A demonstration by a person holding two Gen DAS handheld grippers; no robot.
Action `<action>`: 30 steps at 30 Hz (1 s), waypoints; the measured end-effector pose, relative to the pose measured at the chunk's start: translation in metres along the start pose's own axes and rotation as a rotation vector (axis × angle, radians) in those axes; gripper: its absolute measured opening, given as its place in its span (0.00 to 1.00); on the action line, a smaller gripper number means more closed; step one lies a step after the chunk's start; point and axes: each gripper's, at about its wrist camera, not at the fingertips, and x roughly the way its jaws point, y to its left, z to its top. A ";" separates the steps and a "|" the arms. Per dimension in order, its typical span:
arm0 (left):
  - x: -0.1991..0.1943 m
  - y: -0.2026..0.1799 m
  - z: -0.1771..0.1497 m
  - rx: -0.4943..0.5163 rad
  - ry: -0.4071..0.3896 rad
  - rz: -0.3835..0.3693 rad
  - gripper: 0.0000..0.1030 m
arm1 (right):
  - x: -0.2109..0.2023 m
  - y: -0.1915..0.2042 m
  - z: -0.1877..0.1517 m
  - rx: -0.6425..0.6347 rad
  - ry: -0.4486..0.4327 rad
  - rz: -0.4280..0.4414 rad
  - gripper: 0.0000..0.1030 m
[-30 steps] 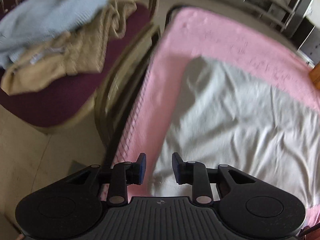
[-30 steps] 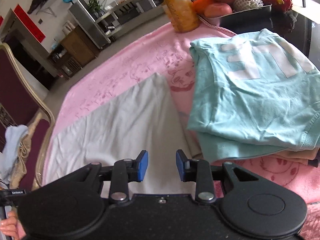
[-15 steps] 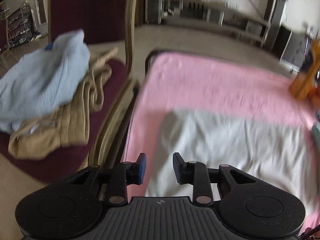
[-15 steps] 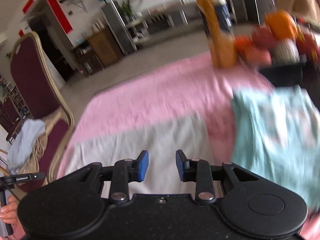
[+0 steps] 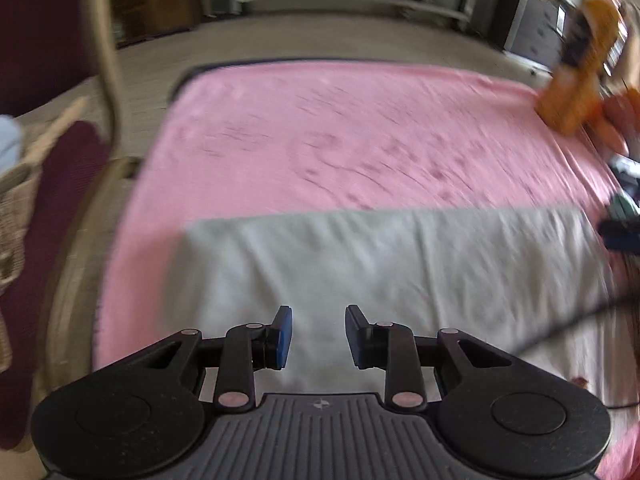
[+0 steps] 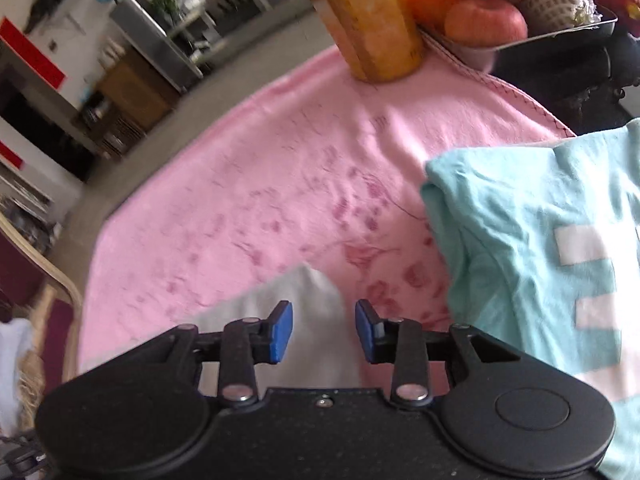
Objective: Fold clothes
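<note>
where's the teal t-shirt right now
The teal t-shirt lies folded on the pink blanket at the right of the right wrist view, beside the white garment.

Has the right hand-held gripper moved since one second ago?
Yes. The right hand-held gripper has moved toward the orange bottle, which now looks nearer; the white cloth corner lies under it.

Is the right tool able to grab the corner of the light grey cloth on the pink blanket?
Probably yes. The right tool is open, and the light grey cloth has its corner right below the gap between the blue pads. Nothing lies on that corner; the folded turquoise shirt sits off to the side.
</note>
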 end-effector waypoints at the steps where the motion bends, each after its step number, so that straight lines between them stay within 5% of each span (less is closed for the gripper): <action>1: 0.006 -0.004 -0.002 0.016 0.017 0.013 0.27 | 0.008 -0.006 0.002 0.019 0.021 -0.001 0.34; 11: 0.016 -0.003 -0.007 0.015 0.044 0.067 0.30 | 0.025 -0.036 0.002 0.173 0.111 0.227 0.31; 15: 0.015 -0.005 -0.008 0.013 0.039 0.072 0.31 | 0.021 -0.033 0.004 0.166 0.070 0.314 0.30; 22: 0.014 -0.003 -0.007 -0.013 0.036 0.072 0.31 | 0.039 -0.028 0.003 0.166 0.125 0.225 0.30; 30: 0.015 -0.003 -0.007 -0.012 0.033 0.072 0.31 | 0.054 -0.025 0.007 0.172 0.096 0.351 0.30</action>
